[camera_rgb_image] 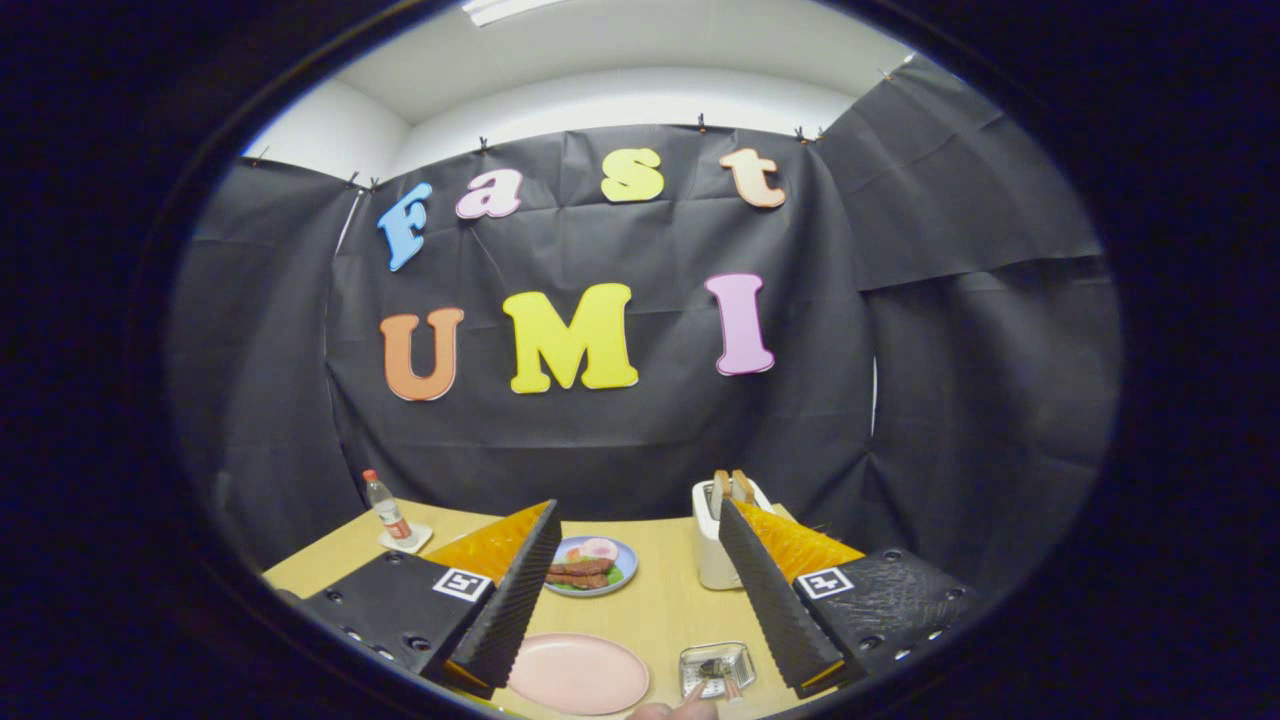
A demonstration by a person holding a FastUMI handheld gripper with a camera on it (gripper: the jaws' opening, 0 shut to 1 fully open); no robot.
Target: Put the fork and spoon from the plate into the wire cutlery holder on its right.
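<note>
The counter carries a pink plate, bare of cutlery as far as shows. Just right of the plate sits the wire holder, with cutlery seemingly already inside and a hand by it. The fingers hang spread, gripping nothing, above the plate. The task looks nearly finished; next is likely pulling away.

Gripper: ribbed wedge fingers, square coded tag on each mount, screw heads along edges.
</note>
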